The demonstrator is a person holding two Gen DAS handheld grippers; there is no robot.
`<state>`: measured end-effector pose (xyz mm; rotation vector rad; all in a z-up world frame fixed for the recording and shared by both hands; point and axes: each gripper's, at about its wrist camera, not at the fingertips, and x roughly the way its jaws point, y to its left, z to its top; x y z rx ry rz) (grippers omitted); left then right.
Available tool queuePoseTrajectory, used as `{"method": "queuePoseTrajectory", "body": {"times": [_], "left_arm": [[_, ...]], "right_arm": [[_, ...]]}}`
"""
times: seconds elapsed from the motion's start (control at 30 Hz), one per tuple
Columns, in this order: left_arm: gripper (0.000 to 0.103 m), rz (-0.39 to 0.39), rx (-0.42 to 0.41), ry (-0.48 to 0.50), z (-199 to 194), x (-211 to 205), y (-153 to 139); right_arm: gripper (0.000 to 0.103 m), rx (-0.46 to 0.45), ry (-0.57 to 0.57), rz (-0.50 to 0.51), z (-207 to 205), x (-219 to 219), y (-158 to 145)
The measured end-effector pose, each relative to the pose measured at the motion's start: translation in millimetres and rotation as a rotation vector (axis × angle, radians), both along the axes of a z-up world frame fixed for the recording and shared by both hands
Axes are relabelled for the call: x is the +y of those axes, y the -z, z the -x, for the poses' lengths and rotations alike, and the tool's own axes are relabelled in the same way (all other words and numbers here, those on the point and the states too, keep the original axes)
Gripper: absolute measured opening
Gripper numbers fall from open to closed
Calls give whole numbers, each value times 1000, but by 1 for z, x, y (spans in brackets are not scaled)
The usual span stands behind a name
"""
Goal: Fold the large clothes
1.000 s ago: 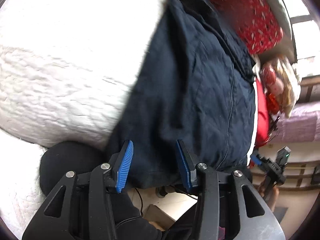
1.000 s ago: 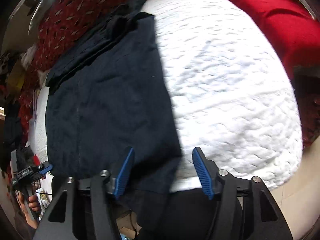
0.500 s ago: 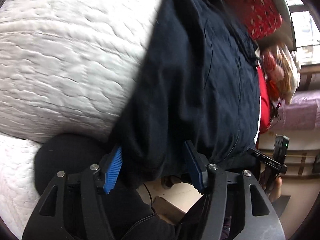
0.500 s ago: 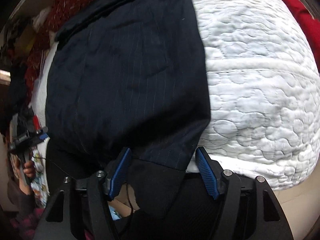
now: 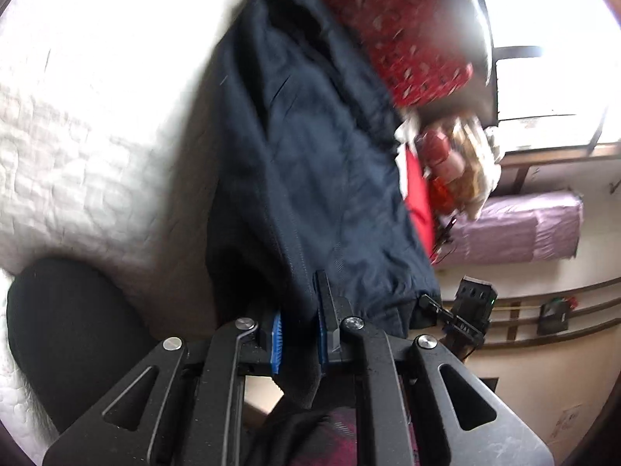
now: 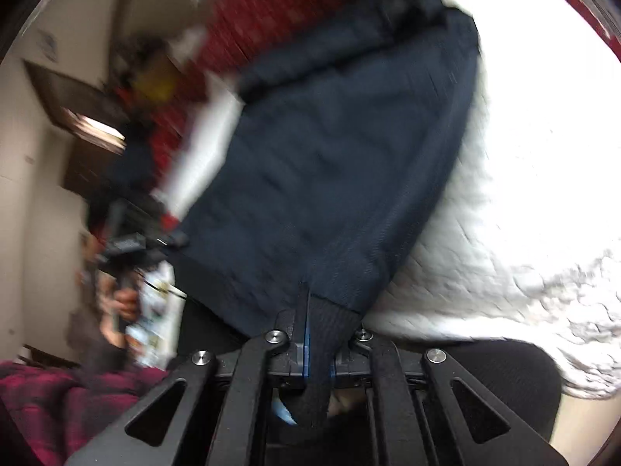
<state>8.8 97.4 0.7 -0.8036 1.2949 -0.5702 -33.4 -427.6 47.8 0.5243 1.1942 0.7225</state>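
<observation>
- The dark navy garment (image 5: 310, 163) lies spread on the white quilted bed cover (image 5: 77, 147), its far end reaching toward the red patterned bedding (image 5: 396, 27) at the head of the bed.
- The garment's near hem hangs off the bed edge, toward the person.
- Left claw (image 5: 299, 334): its jaws have just been closing, and they are now clenched on the hem, a fold of navy cloth pinched between the blue pads (image 5: 276, 339).
- Right claw (image 6: 318, 349): its jaws have likewise just been closing, and they grasp a bunched corner of the same hem; the dark ribbed cloth passes between the fingers and hangs down behind them.
- In the right wrist view the garment (image 6: 341, 147) is drawn taut from the claw up across the bed, with the white cover (image 6: 524, 194) to its right.
- In that view the left claw (image 6: 170, 239) appears at the garment's left edge, held in a hand (image 6: 124, 299).
- In the left wrist view the other gripper's black body (image 5: 465, 318) sits at the hem's right corner.
- Beside the bed, past the garment, stand a purple-covered bench (image 5: 520, 229) and a pile of clutter (image 5: 454, 163).
- Both views are blurred.
</observation>
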Motion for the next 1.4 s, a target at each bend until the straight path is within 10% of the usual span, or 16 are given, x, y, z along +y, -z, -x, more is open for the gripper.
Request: {"method": "queuePoseTrajectory", "body": {"times": [0.6, 1.27, 1.4], "left_arm": [[11, 106, -70, -295, -152, 23, -46], [11, -39, 21, -380, -388, -10, 7], [13, 100, 150, -444, -405, 0, 42]], "right_arm": [[5, -122, 285, -335, -134, -62, -49], [6, 7, 593, -378, -377, -63, 21], [11, 140, 670, -392, -400, -63, 53]]}}
